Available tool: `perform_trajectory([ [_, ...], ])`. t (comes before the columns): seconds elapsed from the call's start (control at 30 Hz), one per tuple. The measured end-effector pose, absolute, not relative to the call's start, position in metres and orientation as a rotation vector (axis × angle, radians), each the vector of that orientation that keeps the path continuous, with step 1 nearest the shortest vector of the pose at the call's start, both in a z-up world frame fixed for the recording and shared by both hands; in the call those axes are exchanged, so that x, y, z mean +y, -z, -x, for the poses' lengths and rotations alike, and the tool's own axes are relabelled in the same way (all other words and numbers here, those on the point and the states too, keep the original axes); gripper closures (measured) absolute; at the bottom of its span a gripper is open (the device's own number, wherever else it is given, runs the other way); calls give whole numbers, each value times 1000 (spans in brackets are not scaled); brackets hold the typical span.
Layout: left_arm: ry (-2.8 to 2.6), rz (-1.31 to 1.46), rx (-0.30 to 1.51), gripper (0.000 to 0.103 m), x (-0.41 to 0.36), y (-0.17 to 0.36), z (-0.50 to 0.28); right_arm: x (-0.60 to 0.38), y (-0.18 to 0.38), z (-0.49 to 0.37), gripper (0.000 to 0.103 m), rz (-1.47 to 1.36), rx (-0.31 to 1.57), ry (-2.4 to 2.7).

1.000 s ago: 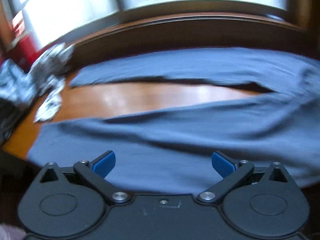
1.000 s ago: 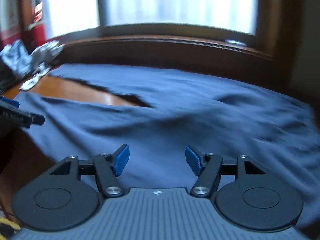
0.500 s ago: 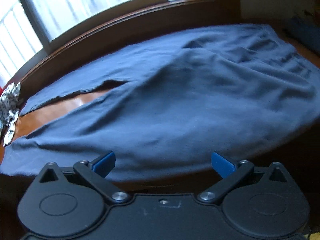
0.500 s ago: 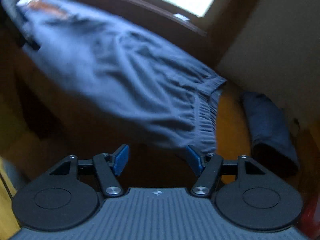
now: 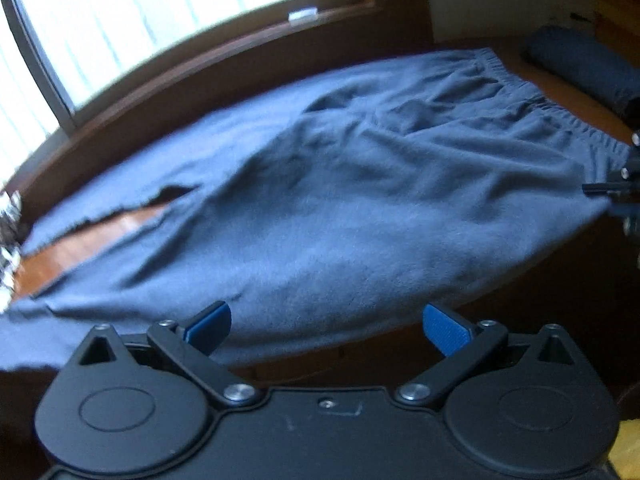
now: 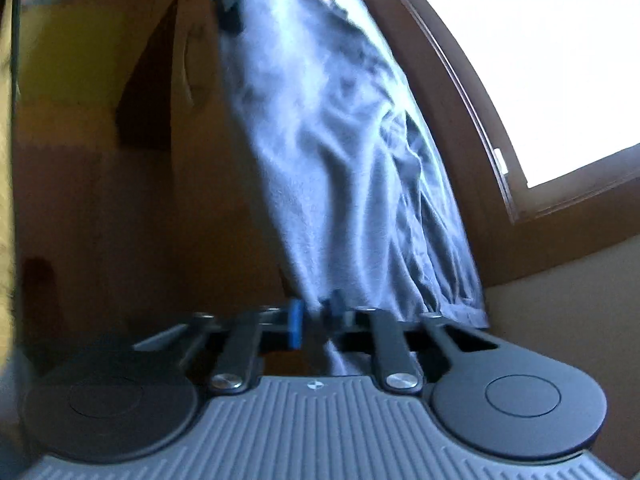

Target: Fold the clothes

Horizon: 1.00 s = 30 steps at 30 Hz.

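Observation:
Blue trousers [image 5: 340, 200] lie spread flat on a wooden table [image 5: 100, 236], waistband to the right and legs to the left. My left gripper [image 5: 326, 326] hovers open over their near edge, with nothing between its blue pads. In the right wrist view the trousers [image 6: 340, 140] run away from the camera, which is rolled to one side. My right gripper [image 6: 316, 316] is at the near corner of the waistband. Its jaws are closing, and the pads pinch a fold of that fabric. The right gripper [image 5: 624, 184] also shows at the right edge of the left wrist view.
A folded dark blue garment [image 5: 588, 68] lies at the table's far right end. A black-and-white patterned cloth [image 5: 8, 232] sits at the far left. A window with a wooden sill [image 5: 240, 52] runs behind the table. The table's near edge drops off just in front of my grippers.
My right gripper rolled over, reached the waistband corner and went from open to shut on it. My left gripper slid right along the trousers' near edge and stayed open.

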State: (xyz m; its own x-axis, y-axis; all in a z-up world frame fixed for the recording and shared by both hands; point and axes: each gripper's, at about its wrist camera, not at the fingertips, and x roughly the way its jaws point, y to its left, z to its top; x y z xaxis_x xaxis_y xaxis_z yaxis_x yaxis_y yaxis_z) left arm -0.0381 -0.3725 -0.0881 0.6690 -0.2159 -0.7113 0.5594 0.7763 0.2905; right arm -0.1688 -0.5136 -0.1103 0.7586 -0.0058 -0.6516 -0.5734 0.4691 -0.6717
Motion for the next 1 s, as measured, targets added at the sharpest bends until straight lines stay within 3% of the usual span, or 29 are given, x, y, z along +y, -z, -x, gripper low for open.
perform_trajectory([
  [0.3,448,-543,599,0,-430,100,73,-570,39,121,98,384,800,-530],
  [0.53,283,-604,502,2,-457,106,64,-588,15,111,98,231,802,-602],
  [0.6,255,-622,466,26,-460,103,61,-595,14,103,98,207,805,-616],
  [0.67,278,-625,454,43,-459,98,61,-599,10,101,96,217,800,-624],
  [0.73,304,-595,474,60,-457,91,59,-600,10,104,89,261,803,-618],
  [0.77,314,-584,485,64,-455,87,58,-600,11,105,72,283,805,-614],
  [0.8,323,-574,496,64,-453,84,58,-601,12,111,45,314,795,-597],
  [0.87,326,-566,512,64,-452,79,55,-604,16,129,25,391,741,-551],
  [1.0,348,-544,545,65,-454,71,50,-609,37,162,26,511,689,-501],
])
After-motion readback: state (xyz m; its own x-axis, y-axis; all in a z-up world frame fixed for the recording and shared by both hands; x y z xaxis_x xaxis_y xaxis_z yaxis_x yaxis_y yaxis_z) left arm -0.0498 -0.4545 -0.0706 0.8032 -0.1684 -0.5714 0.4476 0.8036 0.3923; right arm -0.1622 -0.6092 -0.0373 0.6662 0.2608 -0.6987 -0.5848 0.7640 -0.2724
